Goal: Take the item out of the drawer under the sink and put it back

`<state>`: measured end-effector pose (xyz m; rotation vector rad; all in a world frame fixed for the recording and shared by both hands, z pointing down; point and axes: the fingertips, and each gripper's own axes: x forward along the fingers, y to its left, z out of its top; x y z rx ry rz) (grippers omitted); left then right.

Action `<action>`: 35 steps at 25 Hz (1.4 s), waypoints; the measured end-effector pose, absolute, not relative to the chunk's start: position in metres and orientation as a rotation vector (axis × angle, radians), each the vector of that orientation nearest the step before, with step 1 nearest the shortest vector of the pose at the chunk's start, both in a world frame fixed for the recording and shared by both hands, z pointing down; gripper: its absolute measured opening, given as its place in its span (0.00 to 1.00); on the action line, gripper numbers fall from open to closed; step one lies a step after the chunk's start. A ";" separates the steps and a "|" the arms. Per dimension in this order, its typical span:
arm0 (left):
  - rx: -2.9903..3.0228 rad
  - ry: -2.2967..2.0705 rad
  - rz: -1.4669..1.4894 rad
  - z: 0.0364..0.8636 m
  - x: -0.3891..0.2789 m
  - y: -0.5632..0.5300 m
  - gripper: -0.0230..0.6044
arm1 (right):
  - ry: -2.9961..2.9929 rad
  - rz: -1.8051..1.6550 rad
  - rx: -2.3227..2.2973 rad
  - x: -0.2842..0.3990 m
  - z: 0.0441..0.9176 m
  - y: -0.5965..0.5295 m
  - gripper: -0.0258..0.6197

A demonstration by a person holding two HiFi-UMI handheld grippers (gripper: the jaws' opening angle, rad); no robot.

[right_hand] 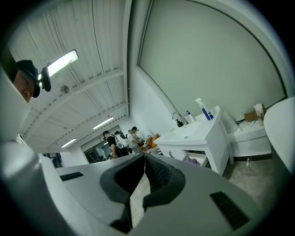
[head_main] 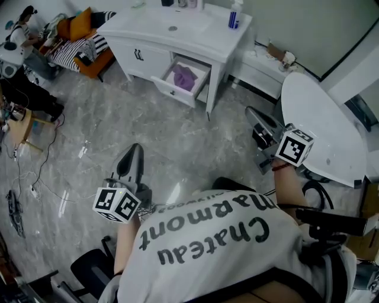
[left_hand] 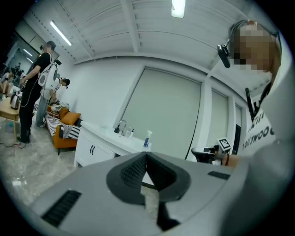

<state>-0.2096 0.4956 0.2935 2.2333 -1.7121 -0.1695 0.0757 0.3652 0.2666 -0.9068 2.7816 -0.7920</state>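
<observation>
A white sink cabinet stands at the far side of the room, its lower drawer pulled open. A purple item lies inside the drawer. Both grippers are held far back from it over the marble floor. My left gripper points toward the cabinet with its jaws shut and nothing between them. My right gripper is also shut and empty. The right gripper view shows the cabinet and a bit of purple in the drawer.
A blue spray bottle stands on the sink top. A round white table is at my right, a low white unit beside the cabinet. An orange sofa and people are at the far left. Cables lie on the floor.
</observation>
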 end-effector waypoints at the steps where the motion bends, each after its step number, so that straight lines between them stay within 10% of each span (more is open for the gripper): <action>1: 2.250 -1.694 -0.166 0.293 -0.207 0.495 0.05 | 2.803 -0.789 -0.921 0.074 0.270 0.366 0.06; 35: 2.147 -1.685 -0.128 0.304 -0.188 0.281 0.05 | 2.734 -0.964 -0.808 0.086 0.300 0.131 0.06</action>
